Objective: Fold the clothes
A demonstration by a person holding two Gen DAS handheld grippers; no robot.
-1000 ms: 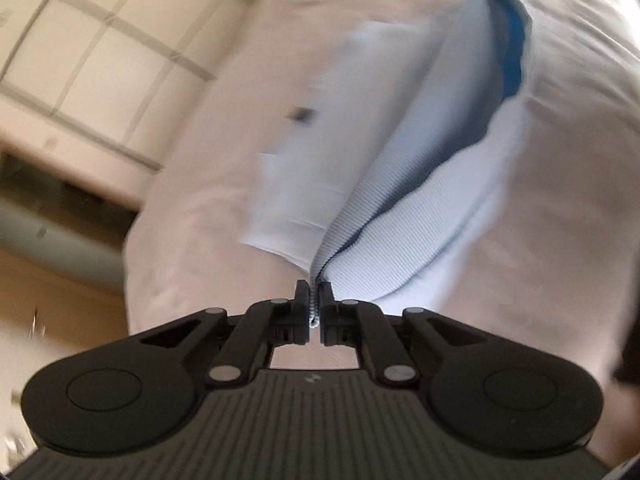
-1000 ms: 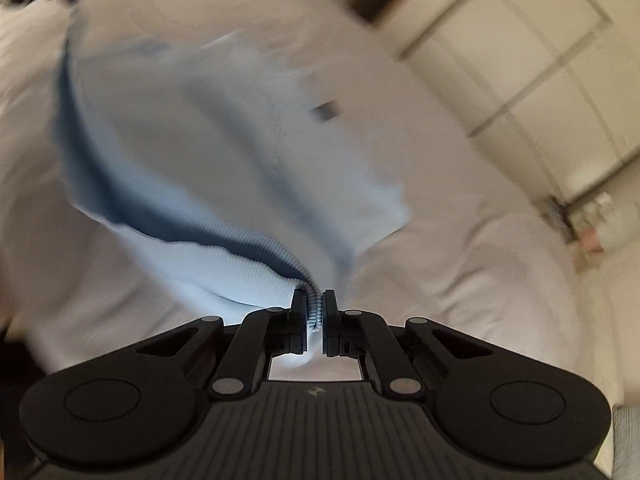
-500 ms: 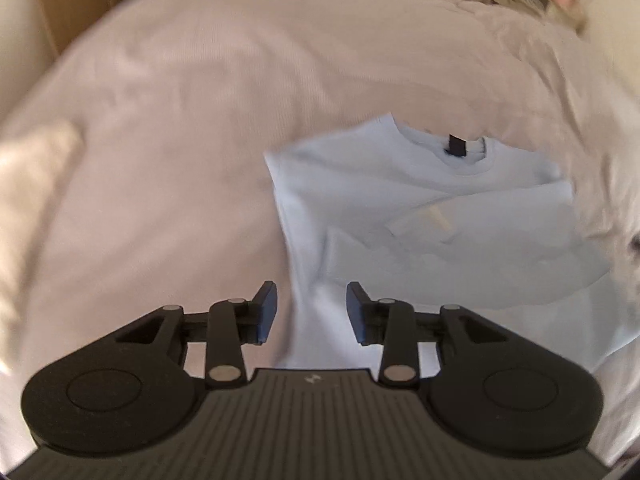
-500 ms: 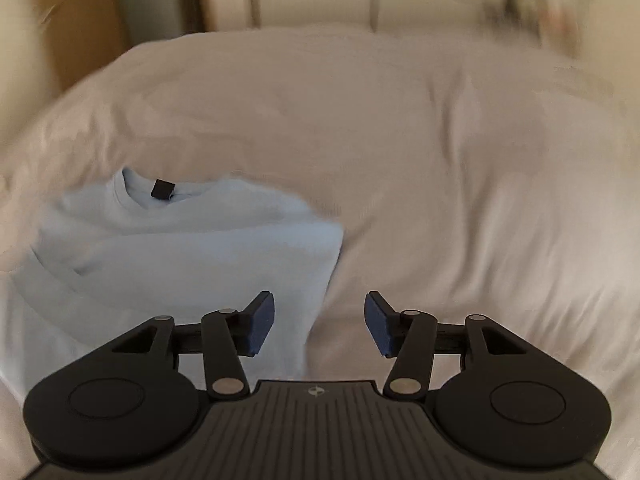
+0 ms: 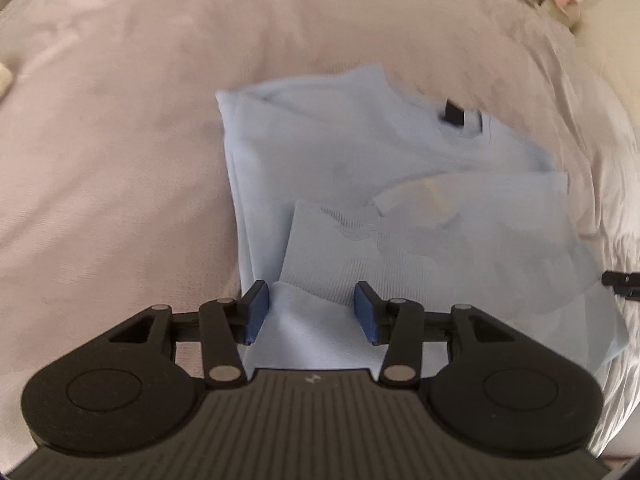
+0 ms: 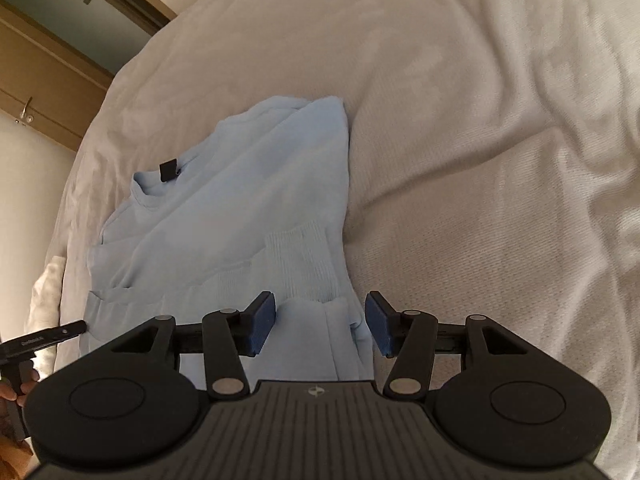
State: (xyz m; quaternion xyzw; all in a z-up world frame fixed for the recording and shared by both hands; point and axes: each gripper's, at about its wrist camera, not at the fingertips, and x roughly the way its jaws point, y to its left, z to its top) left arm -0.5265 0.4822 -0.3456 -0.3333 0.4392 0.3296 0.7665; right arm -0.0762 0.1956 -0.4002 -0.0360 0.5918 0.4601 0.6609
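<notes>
Entry: pale blue sweater (image 5: 320, 152) lies on the bed cover (image 5: 120, 160), folded over itself. Collar with its dark tag (image 5: 454, 111) sits at the far end. Ribbed hem or cuff (image 5: 320, 276) lies across the body, nearest the grippers. In the right wrist view the same ribbed band (image 6: 300, 264) sits on top of the garment, near its right-hand edge.

Left gripper (image 5: 312, 312): jaws apart and opening; only the lower cloth shows in the gap, and the pads do not press on it. Nothing held.

Right gripper (image 6: 320, 322): jaws spread, not clamped. The lower right edge of the sweater (image 6: 240, 200) lies beneath the gap, unpinched. Nothing held.

The tip of the other gripper shows at the edge of each view; a hand (image 6: 12, 392) is partly seen at the lower left of the right wrist view.

Step in hand, as judged: a fold is laid down and let go; both tools sit over the near end of the garment, one toward each side.

Next move, as judged: likely a further fold. It calls for each gripper to take a near corner through all layers at once, lift evenly and carry toward the collar. Risk: catching only the top layer, or snagging the bed cover, which would skew the bundle. Edges look slightly uneven on the right, so squaring may be needed.
</notes>
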